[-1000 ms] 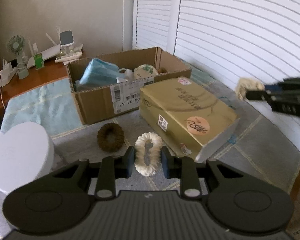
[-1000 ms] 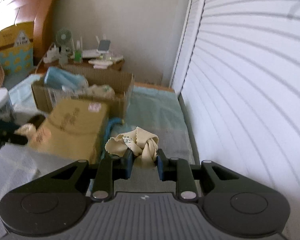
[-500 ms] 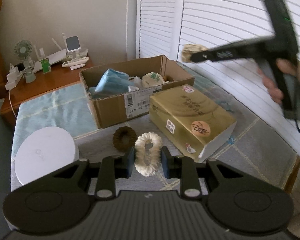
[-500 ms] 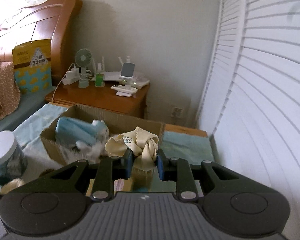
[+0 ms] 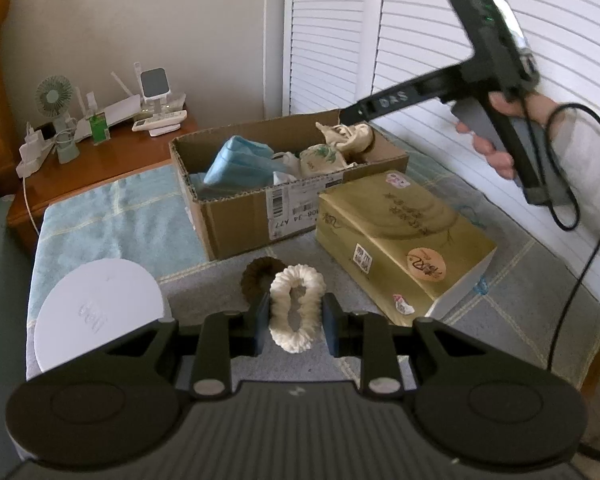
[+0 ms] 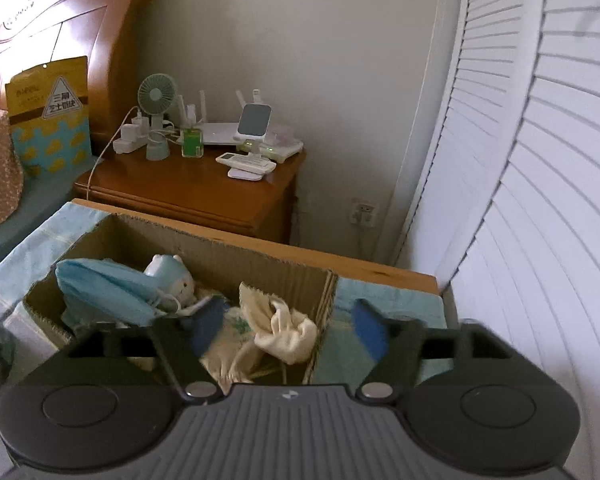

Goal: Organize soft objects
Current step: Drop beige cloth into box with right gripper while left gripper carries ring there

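Your left gripper (image 5: 292,322) grips the white fluffy scrunchie (image 5: 297,307); your right gripper (image 6: 288,326) is opening, its fingers clear of the knotted cream cloth (image 6: 282,330) inside the brown cardboard box's (image 6: 236,248) rim.

Right gripper (image 6: 288,330) jaws opening over cream cloth (image 6: 284,330) in cardboard box (image 6: 220,246)

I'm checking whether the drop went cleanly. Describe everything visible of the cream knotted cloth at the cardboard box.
The cream knotted cloth is a soft, crumpled fabric tied into a loose knot with floppy ends. It sits at the right end of the cardboard box, on other soft items. The right tongs are opening around it, pads clear of the fabric.
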`<state>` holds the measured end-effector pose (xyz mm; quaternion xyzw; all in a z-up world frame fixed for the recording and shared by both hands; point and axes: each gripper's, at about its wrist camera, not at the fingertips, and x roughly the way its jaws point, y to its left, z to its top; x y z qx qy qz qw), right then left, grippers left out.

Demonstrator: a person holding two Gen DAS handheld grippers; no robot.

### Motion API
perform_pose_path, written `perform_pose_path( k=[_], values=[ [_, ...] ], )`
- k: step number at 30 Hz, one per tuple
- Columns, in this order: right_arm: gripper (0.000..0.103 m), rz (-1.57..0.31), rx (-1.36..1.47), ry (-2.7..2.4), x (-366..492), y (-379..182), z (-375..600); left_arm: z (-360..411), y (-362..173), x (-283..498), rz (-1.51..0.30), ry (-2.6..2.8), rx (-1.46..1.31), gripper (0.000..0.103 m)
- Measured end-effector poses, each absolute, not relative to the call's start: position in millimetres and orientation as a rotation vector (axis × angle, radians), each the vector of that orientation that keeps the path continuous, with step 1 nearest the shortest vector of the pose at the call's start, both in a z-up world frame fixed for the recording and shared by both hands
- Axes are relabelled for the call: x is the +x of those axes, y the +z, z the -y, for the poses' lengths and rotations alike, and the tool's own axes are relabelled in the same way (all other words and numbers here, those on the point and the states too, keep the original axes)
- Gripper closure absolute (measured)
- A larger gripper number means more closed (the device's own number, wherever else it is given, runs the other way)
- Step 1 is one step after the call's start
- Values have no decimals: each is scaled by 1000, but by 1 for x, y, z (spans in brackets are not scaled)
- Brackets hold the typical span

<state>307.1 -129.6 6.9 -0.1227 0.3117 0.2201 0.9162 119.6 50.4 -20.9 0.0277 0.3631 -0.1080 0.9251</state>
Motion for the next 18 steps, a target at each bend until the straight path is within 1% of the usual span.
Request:
perform_pose_path(
  k=[1, 3, 4, 12, 18],
  values=[
    [13, -635, -244, 457, 303, 8, 133, -50, -20, 120, -745, -224, 58, 77],
    [3, -622, -230, 449, 292, 11, 139, -48, -19, 120, -744, -233, 62, 77],
    [0, -622, -227, 444, 287, 13, 142, -46, -17, 120, -743, -237, 65, 77],
    [0, -604, -215, 423, 224, 27, 159, -37, -3, 126, -732, -266, 100, 77],
    [0, -603, -136, 402, 181, 28, 177, -28, 16, 143, -697, -276, 129, 77]
  ],
)
